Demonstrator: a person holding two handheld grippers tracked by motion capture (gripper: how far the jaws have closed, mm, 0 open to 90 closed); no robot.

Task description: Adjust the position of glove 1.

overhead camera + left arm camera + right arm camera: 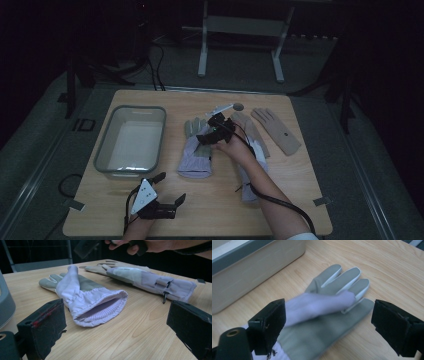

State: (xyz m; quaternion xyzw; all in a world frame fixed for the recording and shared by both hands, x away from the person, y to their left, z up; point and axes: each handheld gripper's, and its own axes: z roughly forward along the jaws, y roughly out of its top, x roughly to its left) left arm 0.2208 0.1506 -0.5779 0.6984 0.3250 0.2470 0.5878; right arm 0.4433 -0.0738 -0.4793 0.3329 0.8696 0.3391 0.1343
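While the wooden table (280, 200) sits in dim light, a grey bin (131, 140) serves as the landmark at its left. Below the bin, near the table's front edge, the left gripper (170, 187) rests with jaws spread apart, holding nothing. Just right of the bin lies a lilac-and-grey glove (196, 152), cuff toward the person. Above it hovers the right gripper (206, 138), jaws wide and empty. Farther right of the bin lie a second lilac glove (252, 155) and a tan glove (277, 130).

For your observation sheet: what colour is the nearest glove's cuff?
Pale lilac cuff; left gripper view shows it best.
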